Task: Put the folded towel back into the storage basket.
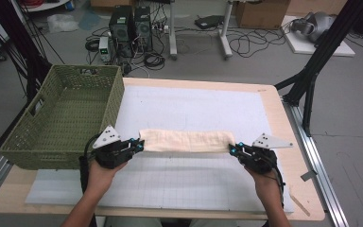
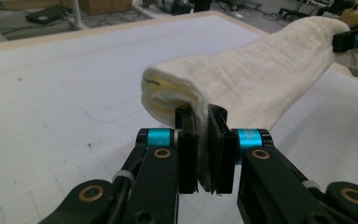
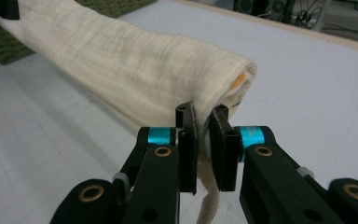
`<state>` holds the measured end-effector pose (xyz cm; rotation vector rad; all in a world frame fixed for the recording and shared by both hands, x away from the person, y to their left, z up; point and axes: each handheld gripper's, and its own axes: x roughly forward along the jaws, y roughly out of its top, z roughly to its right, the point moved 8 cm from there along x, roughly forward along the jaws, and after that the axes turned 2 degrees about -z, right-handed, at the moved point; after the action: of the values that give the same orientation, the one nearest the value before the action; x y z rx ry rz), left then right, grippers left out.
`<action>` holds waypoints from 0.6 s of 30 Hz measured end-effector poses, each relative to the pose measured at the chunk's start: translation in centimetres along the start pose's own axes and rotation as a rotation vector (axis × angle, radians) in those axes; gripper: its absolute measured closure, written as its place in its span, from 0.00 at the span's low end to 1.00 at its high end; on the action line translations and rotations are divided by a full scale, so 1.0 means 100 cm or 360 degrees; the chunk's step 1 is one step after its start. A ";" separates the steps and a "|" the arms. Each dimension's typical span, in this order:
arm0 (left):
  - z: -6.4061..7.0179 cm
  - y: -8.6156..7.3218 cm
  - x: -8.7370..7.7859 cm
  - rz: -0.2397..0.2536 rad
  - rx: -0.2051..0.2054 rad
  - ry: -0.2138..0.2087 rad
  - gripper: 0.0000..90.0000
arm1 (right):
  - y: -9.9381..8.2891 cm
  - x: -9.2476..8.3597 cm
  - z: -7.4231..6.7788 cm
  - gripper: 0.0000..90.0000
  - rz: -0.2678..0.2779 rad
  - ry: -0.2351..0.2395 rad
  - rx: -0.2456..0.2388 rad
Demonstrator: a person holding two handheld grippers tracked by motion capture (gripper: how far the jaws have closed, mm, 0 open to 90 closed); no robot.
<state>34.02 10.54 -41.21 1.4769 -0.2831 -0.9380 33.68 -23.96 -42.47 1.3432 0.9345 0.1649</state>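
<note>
Cream cloth (image 1: pixel 185 141), folded into a long thick band, hangs stretched between the two grippers over the near half of the white mat (image 1: pixel 194 109), running left to right across the high view. The left gripper (image 1: pixel 139 145) pinches its left end, jaws clamped on the fabric, and the right gripper (image 1: pixel 232 150) pinches the right end the same way. In the left gripper view the pads squeeze a fold of cloth (image 2: pixel 242 79) just below the open, layered end; in the right gripper view a strip of cloth (image 3: pixel 121 60) trails down between the jaws.

Just left of the cloth's left end sits a green woven basket (image 1: pixel 56 123) on the table's left edge, its near corner close behind the left gripper. The mat lies on a wooden table (image 1: pixel 283 118). Beyond the table, computer towers (image 1: pixel 131 26) and tangled cables lie on the floor.

Whether the band's middle touches the mat cannot be told. The cloth's inner layers are hidden.

Both forearms come in from the bottom edge, cut off there; the left hand (image 1: pixel 99 177) and right hand (image 1: pixel 264 184) hold the grippers pointing inward toward each other.
</note>
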 end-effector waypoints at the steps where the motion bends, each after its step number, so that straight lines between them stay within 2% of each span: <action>1: -0.001 0.003 -0.002 0.0011 0.0000 -0.0002 0.93 | 0.007 0.000 -0.001 0.92 0.0018 0.0009 -0.0017; 8: -0.012 0.027 -0.023 0.0077 0.0012 0.0029 0.93 | 0.048 0.002 -0.004 0.92 0.0092 0.0042 -0.0076; 18: -0.028 0.045 -0.053 0.0123 0.0011 0.0112 0.93 | 0.091 0.024 -0.011 0.92 0.0121 0.0072 -0.0161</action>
<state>34.23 15.40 -35.45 1.4918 -0.2902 -0.8222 38.14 -19.17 -35.60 1.2861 0.9016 0.2979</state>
